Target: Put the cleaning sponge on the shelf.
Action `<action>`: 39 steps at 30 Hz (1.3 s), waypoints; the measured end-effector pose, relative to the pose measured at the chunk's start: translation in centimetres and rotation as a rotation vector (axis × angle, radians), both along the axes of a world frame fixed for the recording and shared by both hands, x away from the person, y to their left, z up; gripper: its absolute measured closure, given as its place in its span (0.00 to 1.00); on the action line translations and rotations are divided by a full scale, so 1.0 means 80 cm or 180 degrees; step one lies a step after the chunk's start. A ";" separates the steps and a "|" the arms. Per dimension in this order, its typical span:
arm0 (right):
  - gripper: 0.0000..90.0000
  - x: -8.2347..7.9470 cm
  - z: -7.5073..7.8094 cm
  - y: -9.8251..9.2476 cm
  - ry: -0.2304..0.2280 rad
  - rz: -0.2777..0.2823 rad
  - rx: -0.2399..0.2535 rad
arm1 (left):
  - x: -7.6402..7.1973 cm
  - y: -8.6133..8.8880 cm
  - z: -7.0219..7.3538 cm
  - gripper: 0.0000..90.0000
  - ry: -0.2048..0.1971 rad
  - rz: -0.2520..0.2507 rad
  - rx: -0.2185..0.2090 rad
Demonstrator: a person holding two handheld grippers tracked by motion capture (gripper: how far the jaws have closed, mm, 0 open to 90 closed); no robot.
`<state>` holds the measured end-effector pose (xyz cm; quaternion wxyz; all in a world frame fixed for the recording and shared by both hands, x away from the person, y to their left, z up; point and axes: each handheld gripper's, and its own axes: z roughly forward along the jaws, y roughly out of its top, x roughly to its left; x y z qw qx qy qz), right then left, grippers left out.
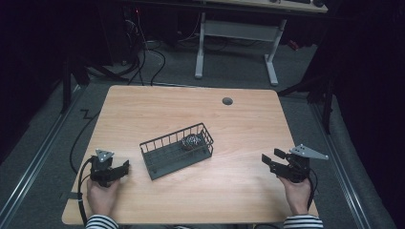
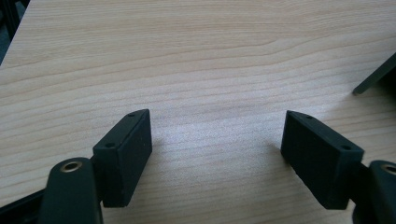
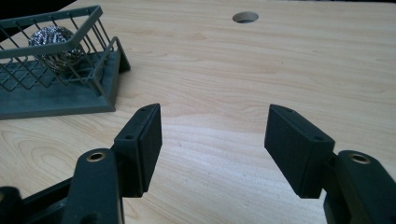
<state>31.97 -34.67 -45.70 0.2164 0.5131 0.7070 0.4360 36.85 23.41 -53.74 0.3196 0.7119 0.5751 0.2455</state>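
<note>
While both hands rest near the counter's (image 1: 143, 109) front edge, we note the wire basket (image 1: 175, 150) at mid-counter, angled, with the steel scourer (image 1: 192, 141) inside its right end. We see the left tool (image 1: 125, 166) just left of the basket, jaws apart, nothing between. We see the right tool (image 1: 272, 160) well right of it, jaws apart, empty. A cable hole (image 1: 227, 101) lies beyond.

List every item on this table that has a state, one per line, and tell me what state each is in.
wire basket: upright on the table, holding the scrubber
steel scrubber: inside the basket, at its far-right end
left gripper: open, empty
right gripper: open, empty
</note>
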 end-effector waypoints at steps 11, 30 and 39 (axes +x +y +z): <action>0.40 0.001 -0.031 0.002 0.0097 -0.0053 -0.0005 | 0.000 0.000 0.000 0.28 -0.0003 0.0001 0.0001; 0.39 0.013 -0.076 0.020 0.0330 -0.0096 -0.0194 | 0.000 0.000 0.000 0.28 -0.0004 0.0001 0.0000; 0.38 0.016 -0.088 0.031 0.0387 -0.0069 -0.0415 | 0.000 0.000 0.000 0.28 -0.0003 0.0001 0.0000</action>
